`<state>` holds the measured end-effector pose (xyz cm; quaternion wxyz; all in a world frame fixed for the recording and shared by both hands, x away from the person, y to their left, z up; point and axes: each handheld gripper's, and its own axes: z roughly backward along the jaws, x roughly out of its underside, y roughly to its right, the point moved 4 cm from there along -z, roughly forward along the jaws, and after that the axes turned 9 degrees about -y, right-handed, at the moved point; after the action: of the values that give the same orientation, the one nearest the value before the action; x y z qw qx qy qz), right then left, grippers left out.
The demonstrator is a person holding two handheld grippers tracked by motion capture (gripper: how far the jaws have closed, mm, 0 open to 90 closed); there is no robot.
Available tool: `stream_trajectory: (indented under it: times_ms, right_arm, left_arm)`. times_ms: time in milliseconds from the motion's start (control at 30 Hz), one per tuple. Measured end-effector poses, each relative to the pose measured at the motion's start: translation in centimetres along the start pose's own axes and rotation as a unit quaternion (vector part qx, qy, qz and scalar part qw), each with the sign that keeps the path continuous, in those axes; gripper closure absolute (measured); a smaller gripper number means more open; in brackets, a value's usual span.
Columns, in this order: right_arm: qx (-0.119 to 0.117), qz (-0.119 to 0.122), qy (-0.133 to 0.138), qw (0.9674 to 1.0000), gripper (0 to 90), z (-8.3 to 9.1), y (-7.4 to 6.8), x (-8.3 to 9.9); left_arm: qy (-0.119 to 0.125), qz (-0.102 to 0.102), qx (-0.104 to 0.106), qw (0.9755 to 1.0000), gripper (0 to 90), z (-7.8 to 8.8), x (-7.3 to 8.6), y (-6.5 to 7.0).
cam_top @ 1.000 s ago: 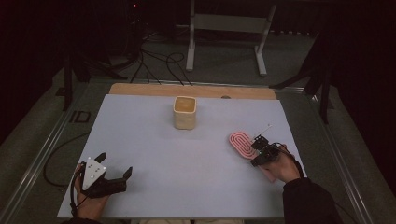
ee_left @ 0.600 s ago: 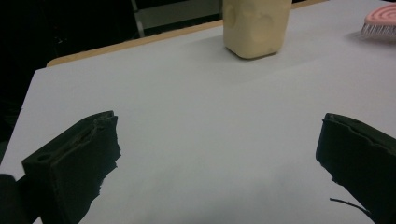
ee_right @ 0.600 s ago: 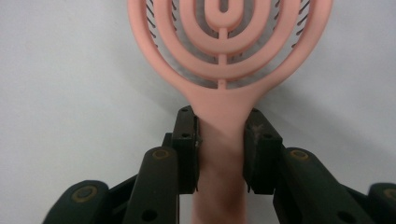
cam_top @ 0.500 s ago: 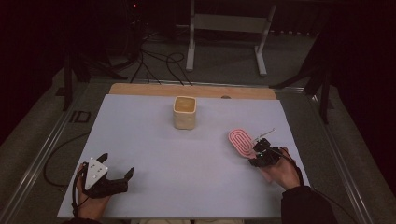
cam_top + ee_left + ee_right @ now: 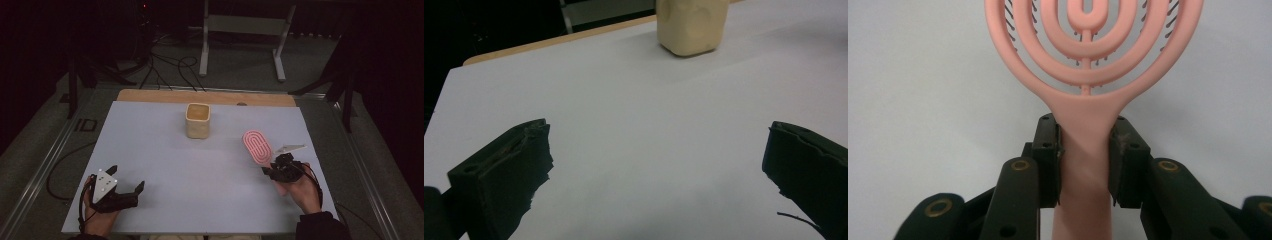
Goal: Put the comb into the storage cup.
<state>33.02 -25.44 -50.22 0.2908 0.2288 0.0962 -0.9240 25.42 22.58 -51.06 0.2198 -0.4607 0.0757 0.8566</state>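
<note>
A pink hairbrush [image 5: 257, 146] with a looped oval head is held by its handle at the table's right side. My right gripper [image 5: 274, 167] is shut on that handle, and in the right gripper view the brush [image 5: 1088, 50] stands straight out from my right gripper [image 5: 1085, 160], with both pads pressed to the handle's sides. A beige cup [image 5: 198, 120] stands upright at the middle back of the white table [image 5: 165, 150]. My left gripper [image 5: 127, 177] rests at the front left, open and holding nothing. In the left gripper view its jaws [image 5: 659, 155] stand wide apart, with the cup [image 5: 691, 25] far ahead.
A wooden strip [image 5: 150, 95] runs along the table's far edge. Behind it on the floor stand a metal frame [image 5: 245, 35] and loose cables [image 5: 170, 65]. Rails [image 5: 45, 165] flank the table's left side.
My right gripper has lifted slightly with the hairbrush, and the brush head sits a little farther back on the table. The left gripper has stayed put.
</note>
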Motion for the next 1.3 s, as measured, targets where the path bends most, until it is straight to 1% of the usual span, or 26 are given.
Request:
stream_trajectory:
  times_ms: [100,167,200,433,533,700,1033,1167,1300]
  right_arm:
    - [0.000,0.006,0.005,1.0000,69.6,0.1,-0.1,0.1]
    - [-0.002,0.005,0.010,0.9999,69.7,0.1,-0.2,0.1]
    - [-0.002,0.006,0.014,0.9999,69.7,0.1,-0.3,0.0]
    - [0.001,0.023,0.021,0.9995,69.6,-0.8,-1.4,-0.5]
    - [-0.006,0.025,0.030,0.9992,69.6,-0.7,-1.6,-0.7]
    - [-0.021,0.026,0.049,0.9983,69.6,-0.1,-1.9,-1.5]
    - [-0.034,0.064,0.065,0.9953,69.6,0.8,-3.8,-3.7]
    - [-0.039,0.074,0.070,0.9940,69.7,0.7,-4.2,-4.5]
    - [-0.045,0.085,0.070,0.9929,69.7,0.5,-5.0,-5.1]
  left_arm:
    - [0.000,-0.001,0.002,1.0000,0.0,-0.1,0.0,0.2]
    - [0.000,-0.002,0.005,1.0000,0.0,-0.1,-0.1,0.3]
    - [-0.001,-0.006,0.006,1.0000,0.0,-0.1,-0.1,0.3]
    - [-0.004,-0.010,0.008,0.9999,0.0,-0.2,-0.1,0.4]
    - [-0.005,-0.011,0.006,0.9999,0.0,-0.2,-0.1,0.5]
    - [-0.008,-0.010,0.007,0.9999,0.0,-0.1,-0.2,0.6]
    - [-0.007,-0.013,0.008,0.9999,0.0,-0.2,-1.1,1.1]
    - [-0.007,-0.015,0.011,0.9998,0.0,-0.3,-1.6,1.4]
    - [-0.005,-0.012,0.016,0.9998,0.0,-0.5,-2.0,1.6]
